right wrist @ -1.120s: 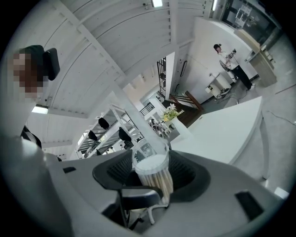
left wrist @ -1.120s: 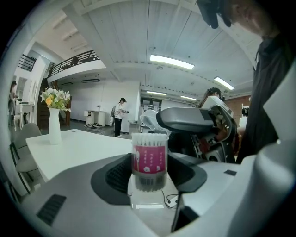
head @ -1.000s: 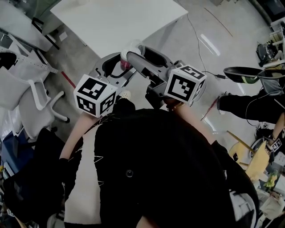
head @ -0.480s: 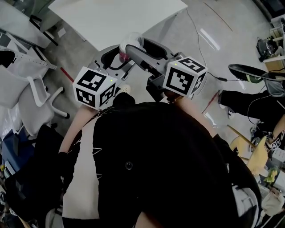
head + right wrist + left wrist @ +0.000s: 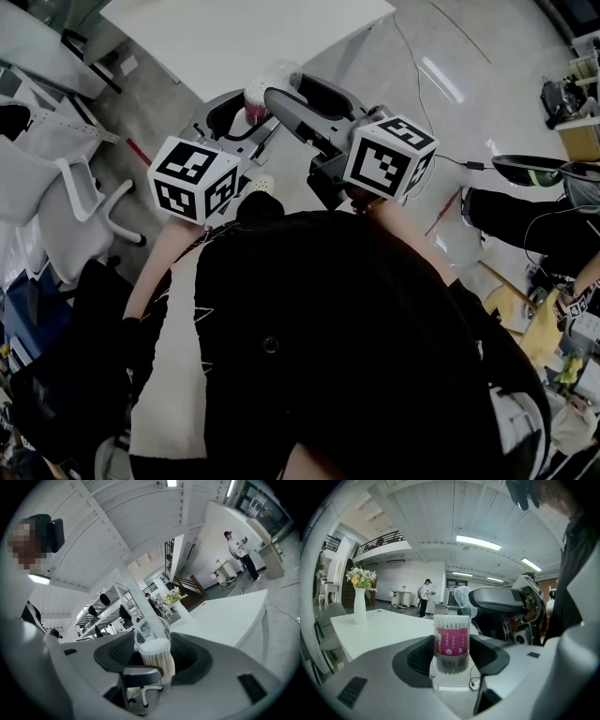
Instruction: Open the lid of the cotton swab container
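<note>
Garment: black top point(image 5: 337, 319) fills the lower centre of the head view; one small round dark button point(image 5: 271, 345); thin pale zigzag marks towards its left side.
Left tool point(image 5: 451, 667): two broad, rounded, light grey jaws, smooth and matt; a dark ribbed pad point(image 5: 417, 656) sits inside each jaw; a small dark rectangular recess point(image 5: 352, 692) shows on each jaw's outer face.
Right tool point(image 5: 154, 665): same build, with light grey curved jaws, dark ribbed inner pads and small dark rectangular recesses.
Left marker cube point(image 5: 194, 178): white, with black square-pattern markers on each visible face.
Right marker cube point(image 5: 389, 157): white, marked the same way, with rounded corners.
</note>
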A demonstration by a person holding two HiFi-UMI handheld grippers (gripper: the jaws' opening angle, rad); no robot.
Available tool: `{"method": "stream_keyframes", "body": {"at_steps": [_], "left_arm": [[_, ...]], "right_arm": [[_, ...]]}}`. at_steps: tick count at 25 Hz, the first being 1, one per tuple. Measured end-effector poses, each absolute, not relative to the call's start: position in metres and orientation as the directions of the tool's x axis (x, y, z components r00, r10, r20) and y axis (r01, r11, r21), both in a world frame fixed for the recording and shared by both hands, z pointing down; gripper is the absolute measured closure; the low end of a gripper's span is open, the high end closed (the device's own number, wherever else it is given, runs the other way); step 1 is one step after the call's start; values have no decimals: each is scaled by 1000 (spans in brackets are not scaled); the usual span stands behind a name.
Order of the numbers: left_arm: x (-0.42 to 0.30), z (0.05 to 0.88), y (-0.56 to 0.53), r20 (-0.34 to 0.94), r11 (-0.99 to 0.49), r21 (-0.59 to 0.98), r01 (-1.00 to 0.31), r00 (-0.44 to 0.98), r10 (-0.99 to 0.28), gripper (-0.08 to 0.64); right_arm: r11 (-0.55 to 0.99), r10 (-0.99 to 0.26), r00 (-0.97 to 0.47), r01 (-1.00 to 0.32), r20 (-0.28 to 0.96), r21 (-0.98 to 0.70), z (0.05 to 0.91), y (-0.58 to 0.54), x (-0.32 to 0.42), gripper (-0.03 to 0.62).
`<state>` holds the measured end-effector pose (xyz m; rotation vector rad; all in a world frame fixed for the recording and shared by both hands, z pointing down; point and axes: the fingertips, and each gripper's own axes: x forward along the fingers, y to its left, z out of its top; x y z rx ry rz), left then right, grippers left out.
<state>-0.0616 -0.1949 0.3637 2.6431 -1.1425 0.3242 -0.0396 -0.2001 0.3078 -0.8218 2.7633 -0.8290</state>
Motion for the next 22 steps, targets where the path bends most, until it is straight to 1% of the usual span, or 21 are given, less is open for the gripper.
{"method": "stream_keyframes", "body": {"at_steps": [22], "left_arm": [[-73, 371, -200, 304, -625, 158, -764, 640, -706, 311]], "right_arm": [[716, -508, -860, -447, 39, -536, 313, -199, -42, 348]]}}
